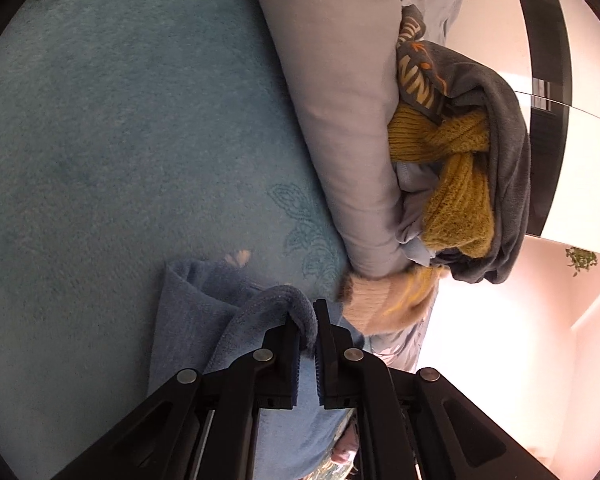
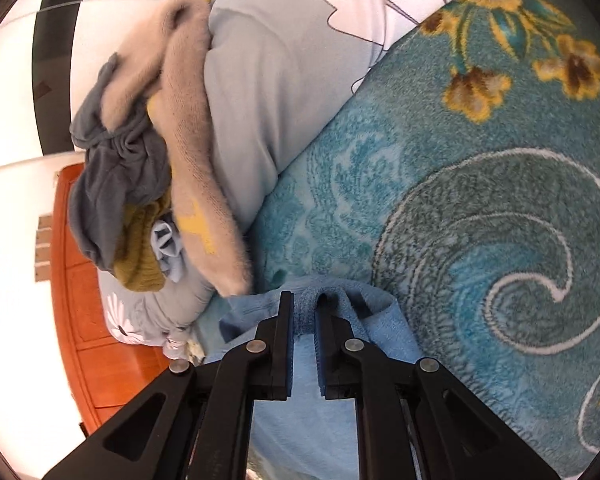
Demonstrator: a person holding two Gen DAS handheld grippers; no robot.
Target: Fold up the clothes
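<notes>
Two close wrist views angled down along black jaws, sharing the blue garment [image 1: 236, 320], pillow [image 1: 340, 120] and clothes pile [image 2: 128, 184]

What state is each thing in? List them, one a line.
Left gripper: shut on the blue cloth.
Right gripper: shut on the blue cloth.
Blue cloth: bunched, edge pinched.
Clothes pile: unfolded, heaped behind the pillow.
Pillow: lying on the blanket.

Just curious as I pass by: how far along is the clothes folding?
Early on. No folded stack shows. In hand: both tools, left tool and right tool, pinch an edge of the blue fleece garment. Left: the heap by the pillow, with mustard knit, grey garment and beige sweater.
</notes>
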